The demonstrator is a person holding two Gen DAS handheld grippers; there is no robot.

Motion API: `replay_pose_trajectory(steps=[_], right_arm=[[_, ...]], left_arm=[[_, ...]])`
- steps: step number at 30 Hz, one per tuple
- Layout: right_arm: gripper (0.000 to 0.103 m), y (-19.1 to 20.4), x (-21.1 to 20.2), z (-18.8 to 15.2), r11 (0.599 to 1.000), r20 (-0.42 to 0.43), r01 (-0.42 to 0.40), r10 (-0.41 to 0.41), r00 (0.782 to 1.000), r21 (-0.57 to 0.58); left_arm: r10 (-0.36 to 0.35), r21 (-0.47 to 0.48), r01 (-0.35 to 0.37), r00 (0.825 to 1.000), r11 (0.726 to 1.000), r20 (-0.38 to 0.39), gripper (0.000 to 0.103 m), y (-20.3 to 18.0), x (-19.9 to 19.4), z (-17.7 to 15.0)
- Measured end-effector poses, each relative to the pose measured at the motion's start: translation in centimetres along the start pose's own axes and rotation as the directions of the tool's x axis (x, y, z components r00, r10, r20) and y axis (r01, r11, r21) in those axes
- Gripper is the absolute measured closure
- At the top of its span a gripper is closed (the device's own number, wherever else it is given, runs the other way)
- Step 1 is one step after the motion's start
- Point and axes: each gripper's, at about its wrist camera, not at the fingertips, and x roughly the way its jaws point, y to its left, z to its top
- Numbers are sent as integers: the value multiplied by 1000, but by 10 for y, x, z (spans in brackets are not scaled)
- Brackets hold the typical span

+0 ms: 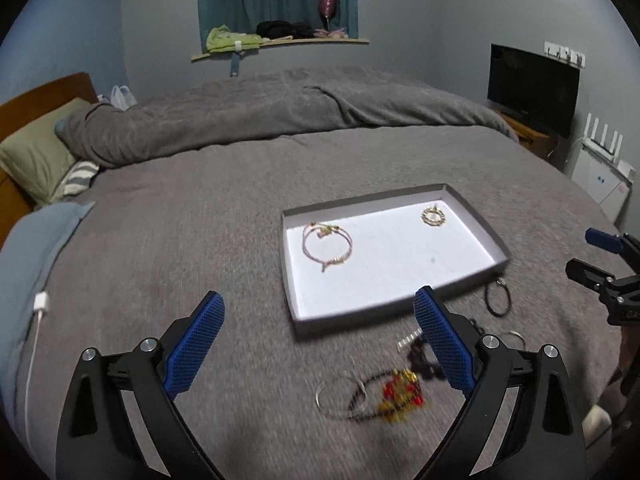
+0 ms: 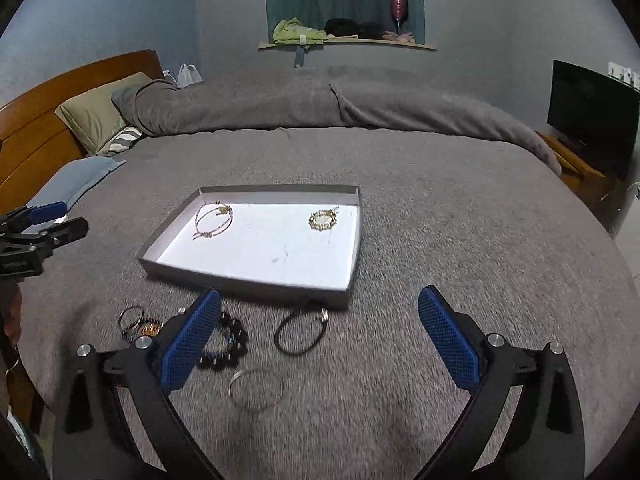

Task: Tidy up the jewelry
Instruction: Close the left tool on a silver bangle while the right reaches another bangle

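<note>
A shallow grey tray with a white floor lies on the grey bedspread. In it lie a pink cord bracelet and a gold bracelet. Loose on the bedspread in front of the tray lie a black cord bracelet, a black bead bracelet, a thin silver bangle and a red and gold beaded piece. My left gripper is open and empty above the loose pieces. My right gripper is open and empty above the black cord bracelet.
The bed has a rolled grey duvet at the back, pillows and a wooden headboard on the left. A white charging cable lies at the left edge. A TV stands at the right.
</note>
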Motion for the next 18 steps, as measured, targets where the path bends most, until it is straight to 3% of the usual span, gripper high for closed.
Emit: replay_pose_trajectory(steps=[9, 18], right_arm=[[5, -5, -15, -35, 999, -44, -27, 28, 999, 29], [5, 9, -6, -64, 999, -99, -39, 37, 994, -27]], left_arm=[[27, -13, -28, 999, 1000, -40, 7, -1, -15, -48], [38, -33, -43, 991, 999, -129, 7, -2, 16, -91]])
